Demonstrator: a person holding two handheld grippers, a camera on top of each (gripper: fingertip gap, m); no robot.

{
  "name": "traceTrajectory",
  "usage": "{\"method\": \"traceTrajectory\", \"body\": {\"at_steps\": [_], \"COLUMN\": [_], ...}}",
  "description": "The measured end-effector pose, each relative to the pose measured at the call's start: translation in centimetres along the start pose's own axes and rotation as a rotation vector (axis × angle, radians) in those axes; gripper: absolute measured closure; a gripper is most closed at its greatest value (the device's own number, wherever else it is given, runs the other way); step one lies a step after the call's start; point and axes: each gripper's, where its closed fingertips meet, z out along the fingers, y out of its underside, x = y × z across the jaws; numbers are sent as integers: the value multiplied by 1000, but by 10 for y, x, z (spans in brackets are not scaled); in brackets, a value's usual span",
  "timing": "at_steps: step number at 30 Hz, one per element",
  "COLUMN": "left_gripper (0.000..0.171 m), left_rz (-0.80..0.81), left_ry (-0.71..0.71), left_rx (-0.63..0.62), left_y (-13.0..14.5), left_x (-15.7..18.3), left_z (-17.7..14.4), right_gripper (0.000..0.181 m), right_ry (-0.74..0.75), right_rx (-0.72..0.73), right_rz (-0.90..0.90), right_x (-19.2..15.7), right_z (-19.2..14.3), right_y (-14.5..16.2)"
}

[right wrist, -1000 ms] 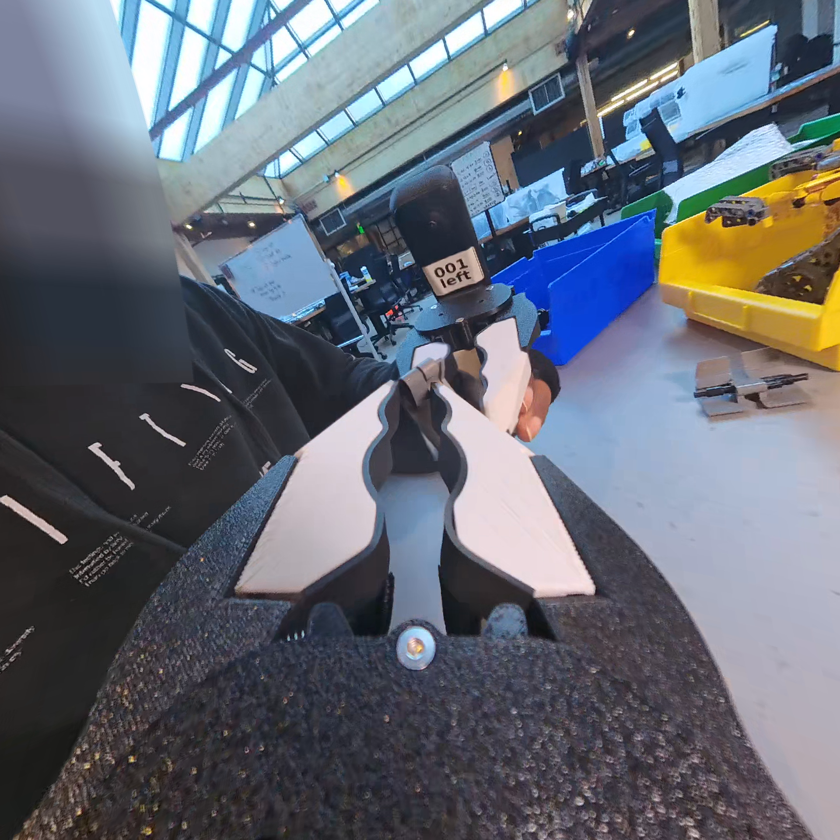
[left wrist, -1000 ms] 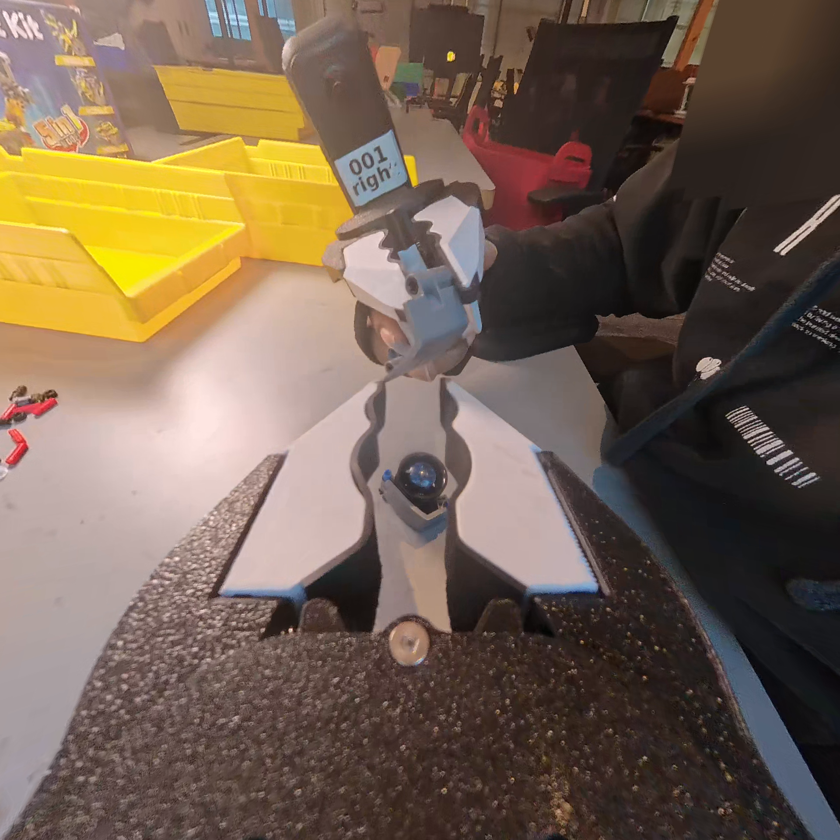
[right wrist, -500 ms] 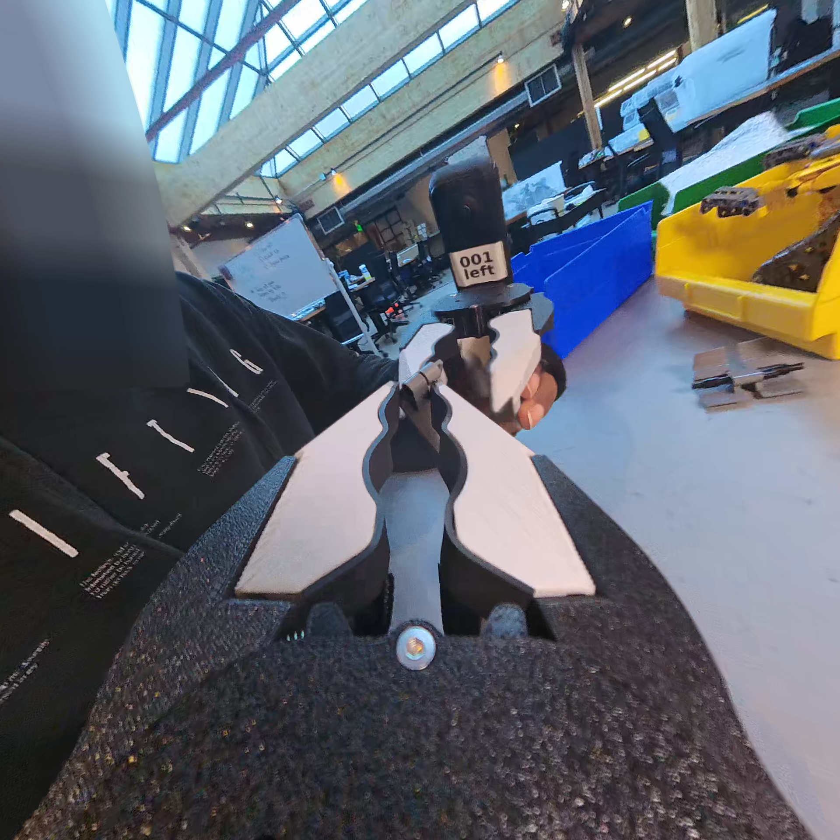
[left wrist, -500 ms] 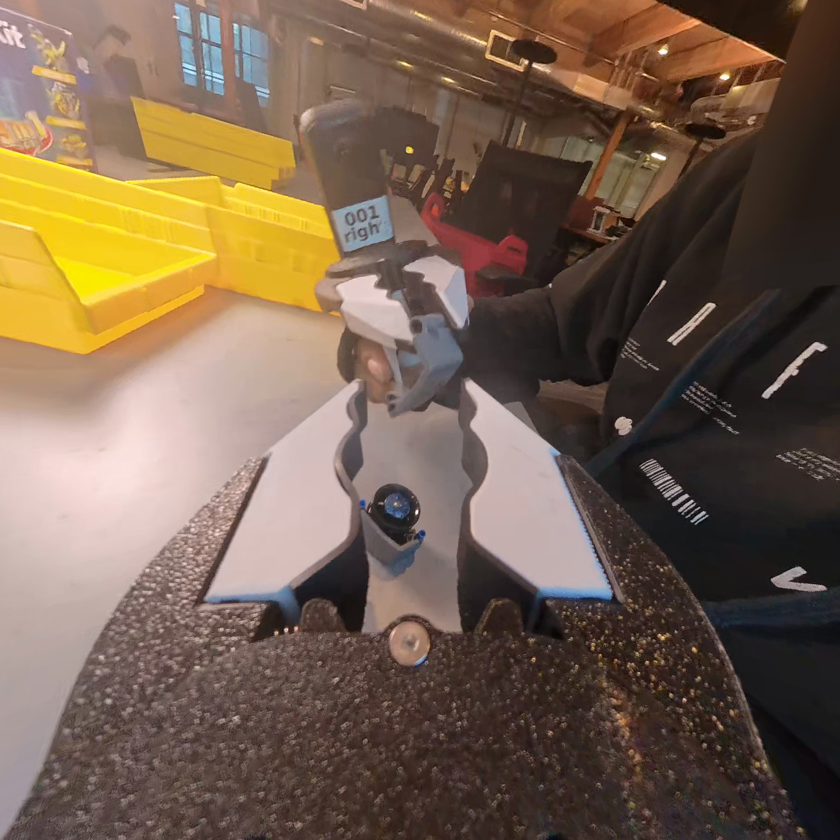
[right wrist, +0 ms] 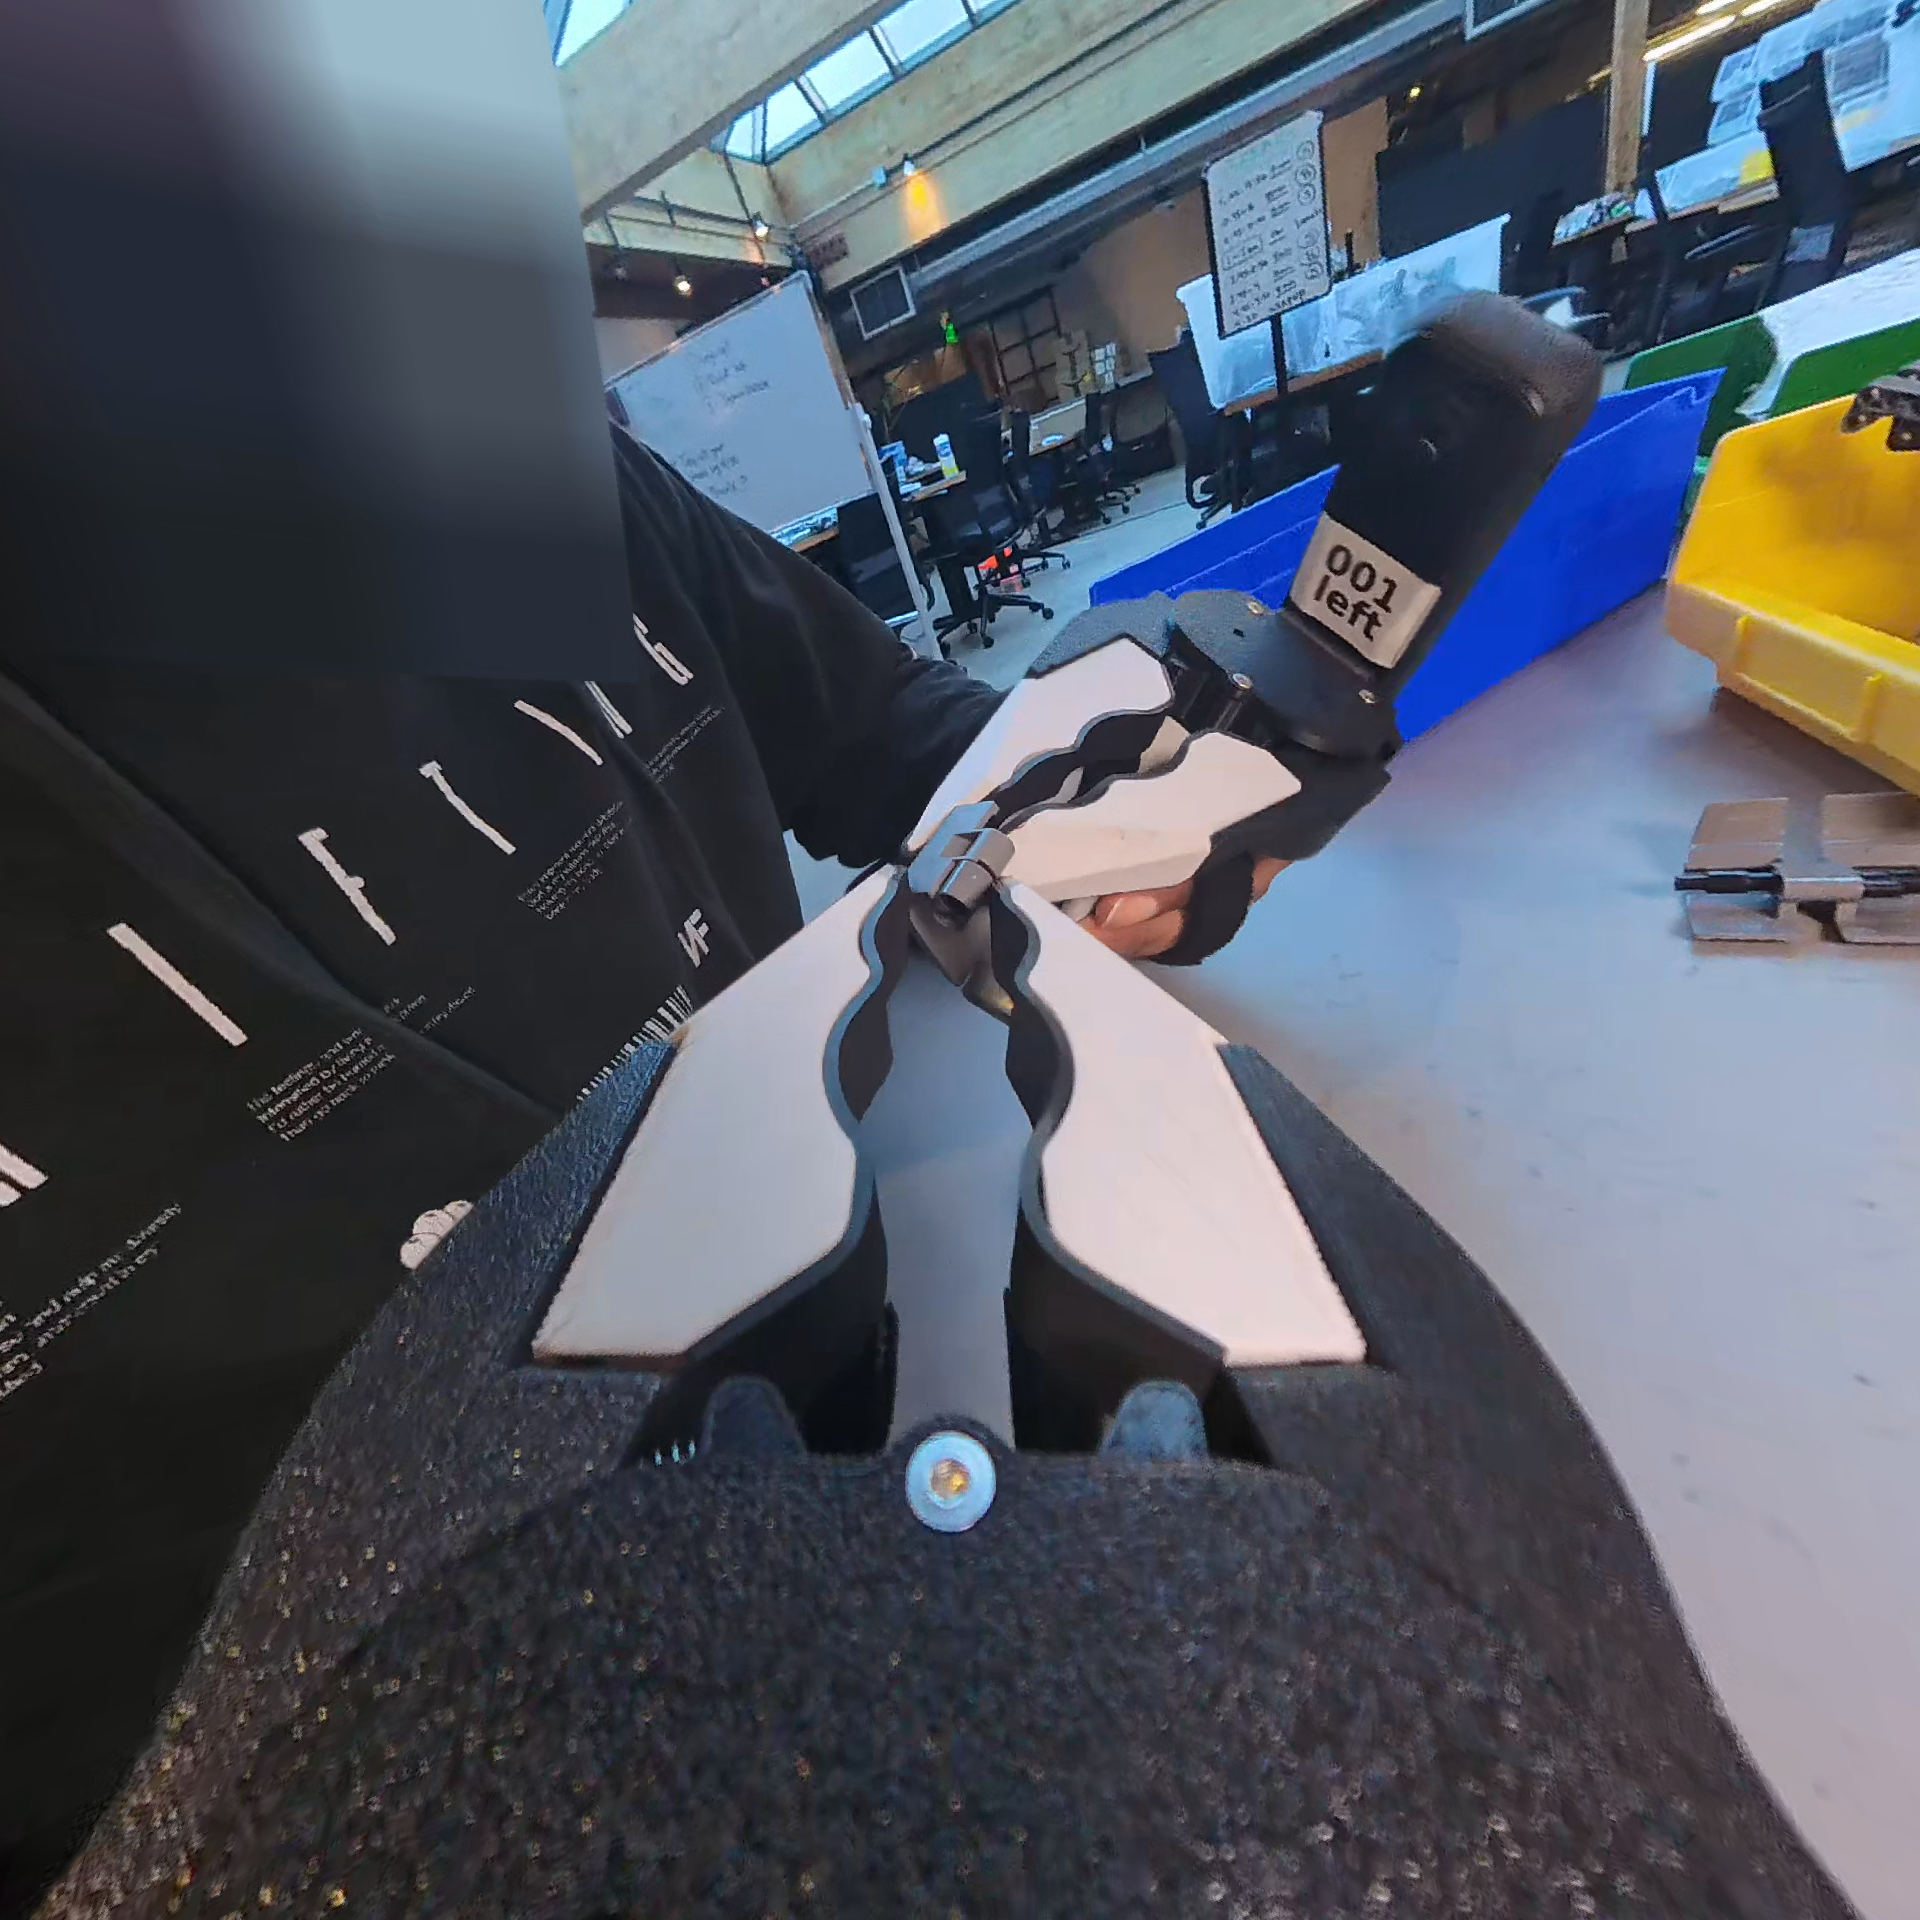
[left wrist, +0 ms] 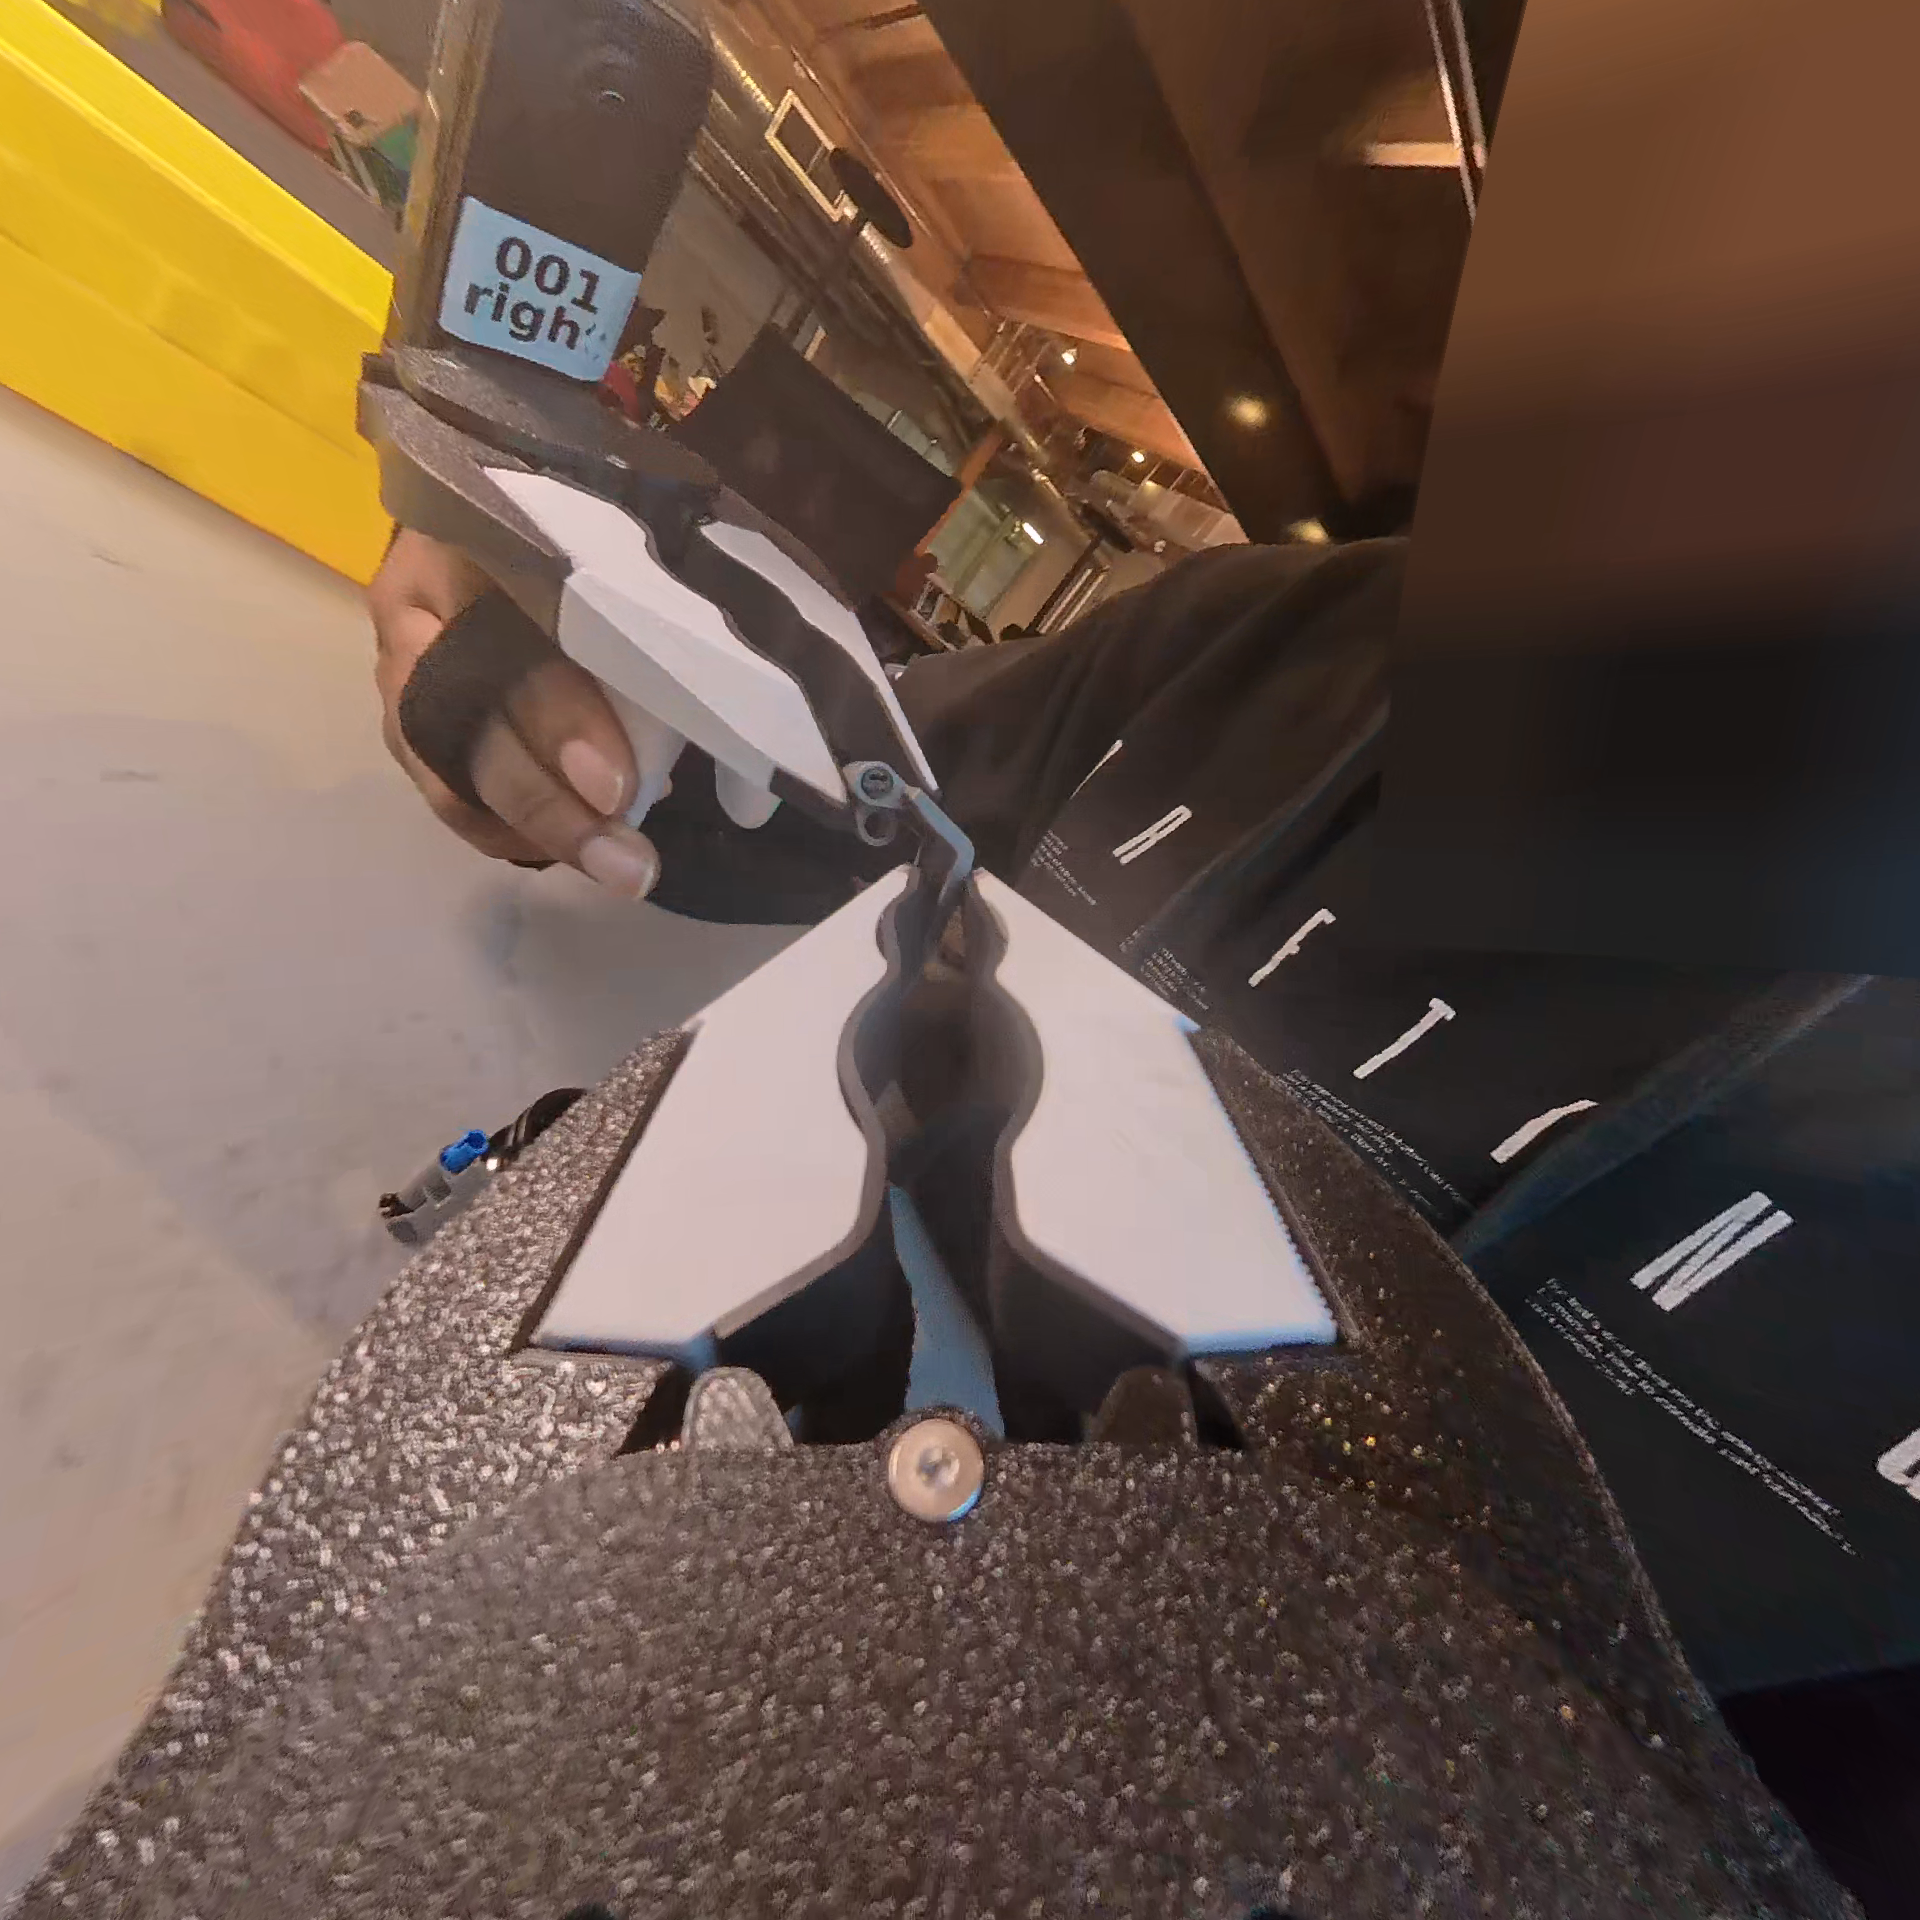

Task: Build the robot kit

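A: Where, and held how?

B: Small grey bent connector (left wrist: 940,831), in mid-air before a dark sweatshirt (left wrist: 1351,935). Pinched at 1 end by left gripper (left wrist: 940,920), at the other by right gripper (right wrist: 951,909), both clamped.

A: Handling?

B: Probably light, rigid plastic; best gripped at the ends.

A grey tabletop (right wrist: 1558,1091) is seen at right. Behind it, a whiteboard (right wrist: 748,405), office chairs (right wrist: 977,520) and skylights (right wrist: 862,73) in a timber ceiling are shown at top.
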Motion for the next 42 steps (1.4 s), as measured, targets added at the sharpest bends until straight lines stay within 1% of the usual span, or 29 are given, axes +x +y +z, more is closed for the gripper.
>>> {"method": "traceTrajectory", "body": {"at_steps": [2,3,4,6,10,13,17,21,24,30,34,38,42], "left_gripper": [166,170,170,170,171,171,171,171,171,171,171,170,171], "left_rz": [-18,-25,-36,-29,-13,3,14,9,-5,-64,-95,-124,-128], "left_ry": [37,62,72,46,12,12,-2,12,5,7,19,16,0], "left_rx": [27,62,92,93,110,109,110,102,88,50,41,46,50], "left_y": [-5,-11,-17,-17,-18,-17,-17,-16,-13,-6,-4,-4,-4], "left_x": [3,6,7,1,-3,-2,-4,-2,-4,-10,-11,-14,-17], "left_z": [-2,-4,-8,-12,-17,-18,-18,-17,-15,-14,-14,-17,-19], "right_gripper": [166,169,171,171,168,168,167,167,168,168,168,169,168], "right_ry": [-24,-24,-27,-3,74,119,149,155,189,321,380,421,451], "right_rx": [11,1,9,61,27,36,39,34,-21,-253,-346,-388,-407], "right_rz": [18,29,34,58,18,2,-7,-44,-133,-470,-632,-715,-758], "right_x": [0,3,4,11,19,22,25,22,22,25,27,32,35], "right_z": [1,1,1,2,5,5,3,4,3,-1,-2,-3,-3], "right_y": [-4,-1,0,-5,-3,-6,-7,-8,-4,8,12,15,16]}}
